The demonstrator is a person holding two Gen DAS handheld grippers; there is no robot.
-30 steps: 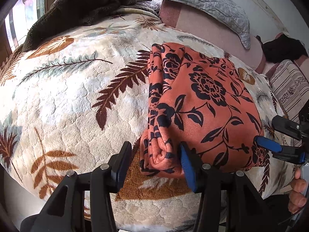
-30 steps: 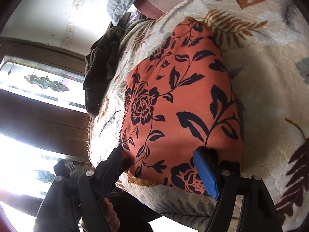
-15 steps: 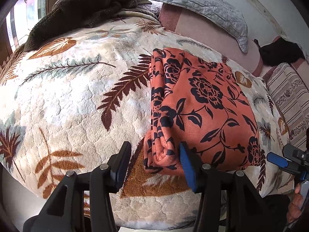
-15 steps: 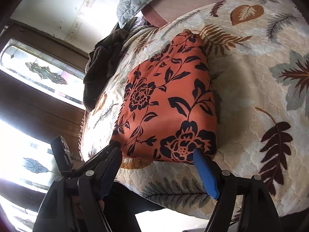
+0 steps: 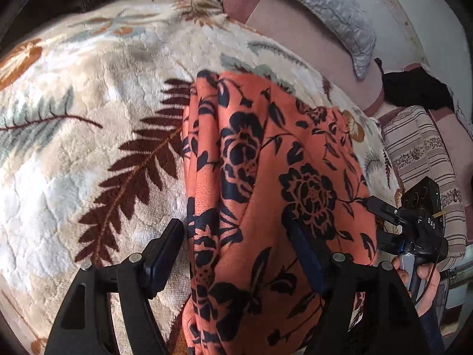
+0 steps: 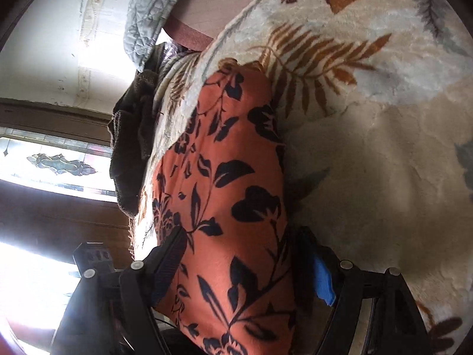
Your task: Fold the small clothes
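Note:
A folded orange cloth with a dark floral print (image 5: 266, 162) lies on the leaf-patterned bed blanket (image 5: 74, 177). My left gripper (image 5: 236, 254) straddles its near left part. The jaws are opening; one finger stands just off the cloth's left fold and the other rests on top of the fabric. In the right wrist view the cloth (image 6: 230, 177) fills the gap of my right gripper (image 6: 242, 266), whose jaws are closing a little, its blue-padded finger (image 6: 322, 278) beside the cloth's right edge. The right gripper (image 5: 381, 222) also shows in the left wrist view at the cloth's right side, held by a hand (image 5: 422, 275).
A dark brown blanket (image 6: 130, 153) is heaped at the bed's far side near a window (image 6: 59, 162). A grey quilted pillow (image 5: 325, 9) leans on the pink headboard. A striped cushion (image 5: 422, 159) and a black item (image 5: 414, 88) lie to the right.
Both grippers have pushed forward and down onto the cloth, which now fills far more of both views. The left jaws have widened from around the rolled corner to a broader span.

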